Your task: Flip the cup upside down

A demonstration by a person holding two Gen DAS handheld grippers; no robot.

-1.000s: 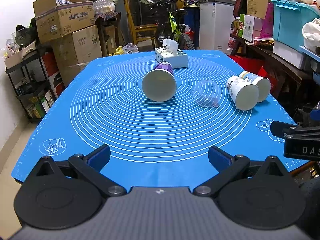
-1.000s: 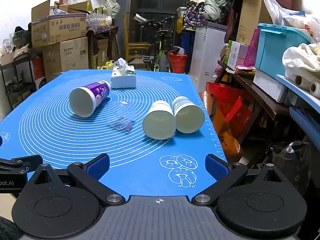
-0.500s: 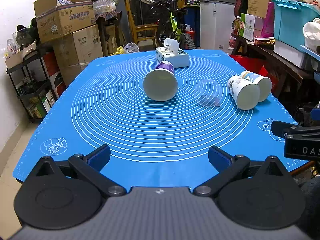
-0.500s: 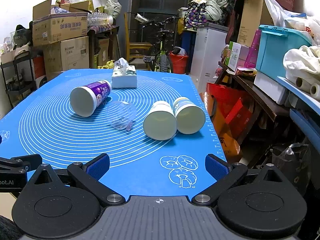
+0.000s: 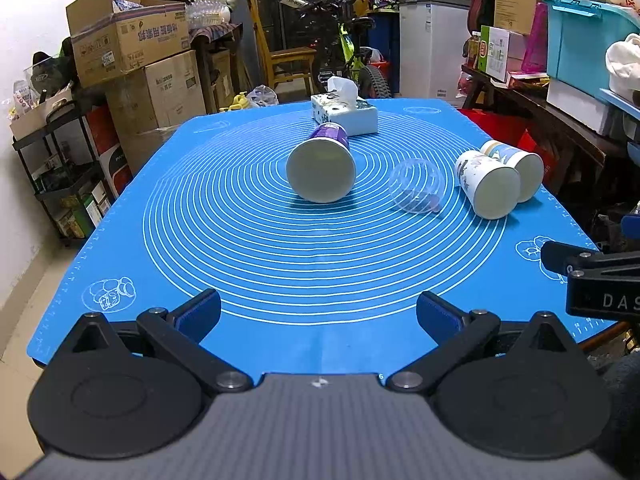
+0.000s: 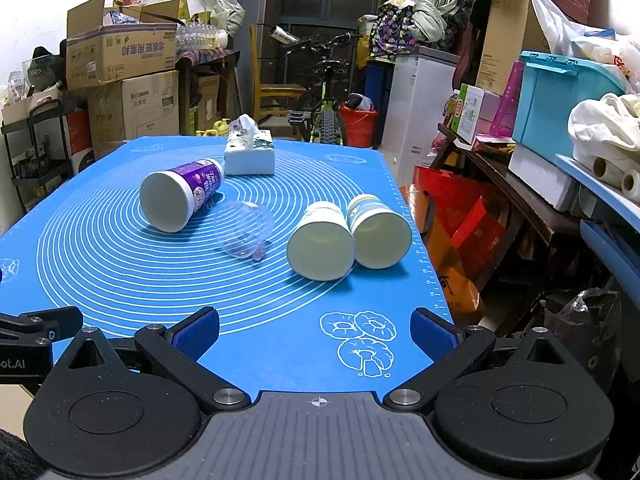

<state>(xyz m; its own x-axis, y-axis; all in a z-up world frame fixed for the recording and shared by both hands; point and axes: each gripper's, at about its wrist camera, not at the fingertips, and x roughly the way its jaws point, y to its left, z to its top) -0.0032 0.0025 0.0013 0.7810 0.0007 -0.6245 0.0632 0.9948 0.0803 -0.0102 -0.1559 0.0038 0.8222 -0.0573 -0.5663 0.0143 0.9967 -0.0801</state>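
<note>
Surface (image 5: 248, 332) under smooth blue silicone mat (image 5: 192, 184), white concentric rings printed. Rectangular white tissue box (image 5: 347, 114) at far end. Purple-labelled paper cup (image 5: 322, 168) on side at mat centre, round mouth toward cameras. Two pale paper cups (image 6: 322, 246) (image 6: 378, 230) touching, on sides, right. Clear plastic dome cup (image 5: 416, 186) between. Left hand-held gripper (image 5: 319, 312), right hand-held gripper (image 6: 316, 330) spread wide, holding nothing.

The mat (image 5: 248, 280) looks like matt, smooth silicone. Three paper cups: the purple one (image 5: 324, 162) has a slightly glossy print, the two by the mat's right edge (image 6: 320, 246) (image 6: 380, 232) look matt. The clear cup (image 6: 244, 234) is shiny plastic. Tissue box (image 6: 250, 156) is cardboard.
</note>
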